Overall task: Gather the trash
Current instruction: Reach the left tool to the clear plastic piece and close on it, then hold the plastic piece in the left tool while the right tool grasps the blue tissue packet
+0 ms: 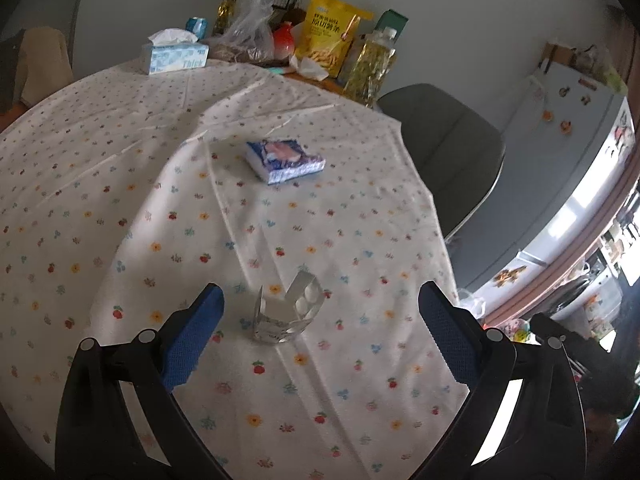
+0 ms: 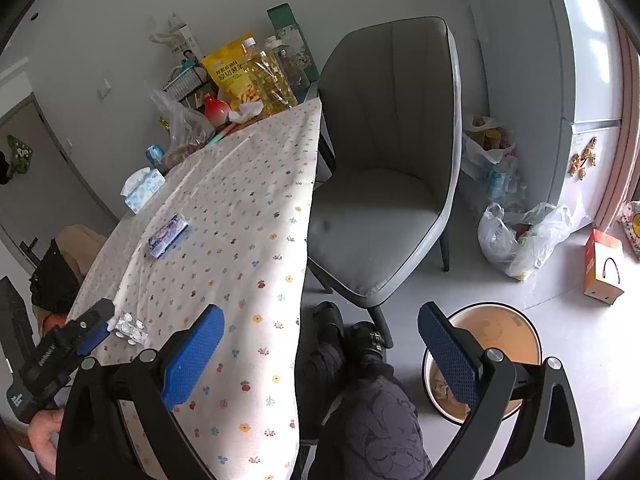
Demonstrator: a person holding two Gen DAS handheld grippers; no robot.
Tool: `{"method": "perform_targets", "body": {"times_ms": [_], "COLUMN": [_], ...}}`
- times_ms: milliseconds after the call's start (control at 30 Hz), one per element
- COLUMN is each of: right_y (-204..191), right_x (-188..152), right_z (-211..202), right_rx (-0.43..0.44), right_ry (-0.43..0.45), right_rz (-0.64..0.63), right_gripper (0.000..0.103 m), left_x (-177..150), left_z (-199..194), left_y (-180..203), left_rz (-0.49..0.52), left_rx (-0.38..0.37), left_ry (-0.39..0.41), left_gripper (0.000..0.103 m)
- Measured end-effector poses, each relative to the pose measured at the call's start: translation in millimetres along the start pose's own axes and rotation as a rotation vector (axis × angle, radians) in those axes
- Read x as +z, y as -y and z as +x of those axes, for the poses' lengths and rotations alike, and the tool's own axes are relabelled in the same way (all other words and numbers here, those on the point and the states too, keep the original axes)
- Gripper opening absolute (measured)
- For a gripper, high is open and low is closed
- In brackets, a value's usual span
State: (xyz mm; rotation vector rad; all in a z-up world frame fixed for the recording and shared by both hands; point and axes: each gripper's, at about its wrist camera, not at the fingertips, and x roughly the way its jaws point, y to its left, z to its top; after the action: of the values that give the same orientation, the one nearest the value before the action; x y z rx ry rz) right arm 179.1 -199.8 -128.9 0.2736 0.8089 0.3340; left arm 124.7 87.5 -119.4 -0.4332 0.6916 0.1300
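Blister pack [image 1: 289, 309] lies between the spread left hand-held gripper [image 1: 320, 312] fingers

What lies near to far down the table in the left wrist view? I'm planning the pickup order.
Left gripper → empty blister pack → blue tissue packet → tissue box, by the far edge.

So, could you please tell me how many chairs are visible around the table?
1 for certain: a grey chair at the table's right edge, empty and also visible from the left wrist. Something tan at the far left may be another seat, but I cannot tell.
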Motion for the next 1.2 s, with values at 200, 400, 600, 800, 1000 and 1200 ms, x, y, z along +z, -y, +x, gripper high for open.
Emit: {"method": "perform_targets", "body": {"times_ms": [200, 400, 600, 800, 1000, 1200], "right_y": [-1, -8, -33, -76, -120, -160], "right_x": [1, 2, 8, 15, 17, 19], "right_z": [1, 5, 17, 34, 51, 70], "right_rx": [-0.013, -0.007, 0.021, 0.076, 0.115, 0.146], "right_ry": [-0.003, -0.01, -0.025, -0.043, -0.071, -0.108], "right_rz": [0.001, -0.017, -0.047, -0.11, -0.171, -0.216], "right_gripper": [0.095, 0.095, 0.095, 0.095, 0.095, 0.094], "left_x": [-3, -2, 10, 23, 34, 42], "left_z": [14, 21, 0, -16, -27, -33], "left_y": [1, -6, -21, -50, -82, -119], "left_rz": [0.001, -0.005, -0.024, -0.077, -0.134, -0.204], "left_rx": [0.012, 0.032, 0.012, 0.026, 0.041, 0.061], "left_ry": [-0.033, -0.061, 0.015, 0.074, 0.112, 0.143], "left_gripper": [0.086, 0.033, 0.03, 0.03, 0.03, 0.03]}}
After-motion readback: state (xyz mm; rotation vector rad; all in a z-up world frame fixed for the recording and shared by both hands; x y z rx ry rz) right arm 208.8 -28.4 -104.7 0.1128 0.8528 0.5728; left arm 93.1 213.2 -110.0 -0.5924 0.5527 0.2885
